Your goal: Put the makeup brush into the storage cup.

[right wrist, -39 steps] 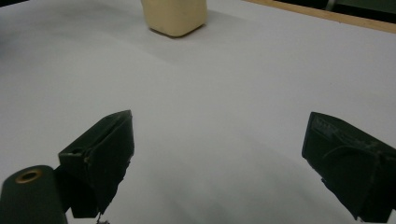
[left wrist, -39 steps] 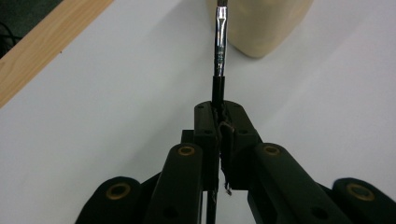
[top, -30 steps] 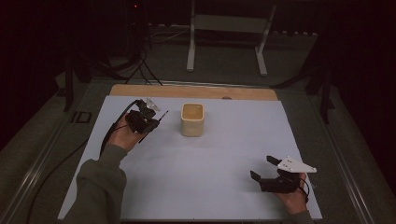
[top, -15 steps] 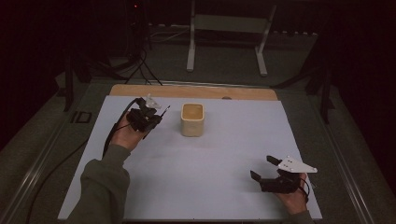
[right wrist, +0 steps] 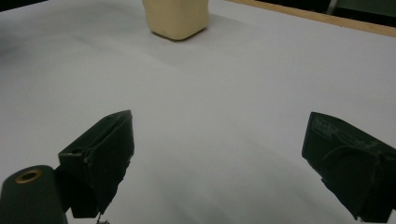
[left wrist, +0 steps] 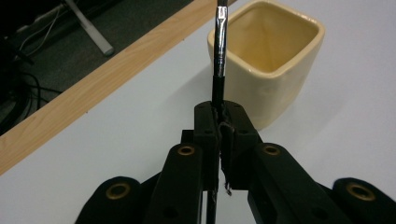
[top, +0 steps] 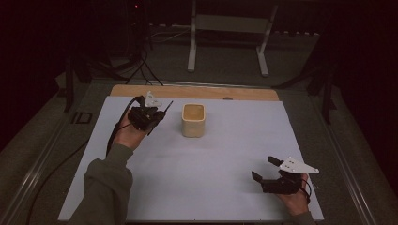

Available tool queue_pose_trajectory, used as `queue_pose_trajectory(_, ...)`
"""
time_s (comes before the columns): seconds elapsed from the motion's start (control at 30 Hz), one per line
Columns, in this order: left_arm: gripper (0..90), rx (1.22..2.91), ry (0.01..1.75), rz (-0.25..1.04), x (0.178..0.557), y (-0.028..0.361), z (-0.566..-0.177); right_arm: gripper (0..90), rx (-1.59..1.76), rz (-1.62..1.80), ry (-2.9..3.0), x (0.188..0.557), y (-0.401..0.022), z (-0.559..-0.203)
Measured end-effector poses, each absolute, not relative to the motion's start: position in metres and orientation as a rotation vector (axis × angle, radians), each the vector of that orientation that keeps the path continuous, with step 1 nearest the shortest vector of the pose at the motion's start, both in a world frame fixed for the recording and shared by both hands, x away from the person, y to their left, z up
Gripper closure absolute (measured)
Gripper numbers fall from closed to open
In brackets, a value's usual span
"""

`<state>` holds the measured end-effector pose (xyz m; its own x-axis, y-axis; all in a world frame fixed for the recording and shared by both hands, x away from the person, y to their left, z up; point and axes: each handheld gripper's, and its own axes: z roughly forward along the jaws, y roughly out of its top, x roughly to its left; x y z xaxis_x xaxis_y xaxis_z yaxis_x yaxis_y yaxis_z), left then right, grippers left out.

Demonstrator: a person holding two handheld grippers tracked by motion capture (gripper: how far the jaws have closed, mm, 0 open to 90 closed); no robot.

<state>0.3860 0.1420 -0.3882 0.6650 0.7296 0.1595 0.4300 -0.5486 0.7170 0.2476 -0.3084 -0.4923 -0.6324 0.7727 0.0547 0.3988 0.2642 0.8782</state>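
Note:
A cream square cup (top: 193,119) stands upright on the white sheet, a little left of centre. Just left of it my left gripper (top: 157,116) is held above the sheet, shut on a thin black brush (top: 166,107). In the left gripper view the brush (left wrist: 219,56) rises from between the closed jaws, its silver ferrule in front of the cup's (left wrist: 275,60) near rim. My right gripper (top: 264,169) rests low at the front right with its jaws wide open and nothing between them. The right gripper view has the gripper (right wrist: 219,154) facing the cup (right wrist: 176,16) from far off.
The white sheet (top: 225,154) covers most of the table, with a wooden strip (top: 197,91) bare along the far edge. Cables (top: 136,70) and a stand's legs (top: 225,42) lie on the floor beyond. A metal rail (top: 42,159) runs along the left side.

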Motion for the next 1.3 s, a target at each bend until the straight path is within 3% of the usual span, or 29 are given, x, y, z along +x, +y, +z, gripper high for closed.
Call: queue_pose_trajectory(1.3, 86.8, 2.029, 0.857, 0.571, 0.3922, 0.1378, -0.3813, 9.0, 1.064, 1.322, 2.156, 0.2477, -0.3085, -0.4923)
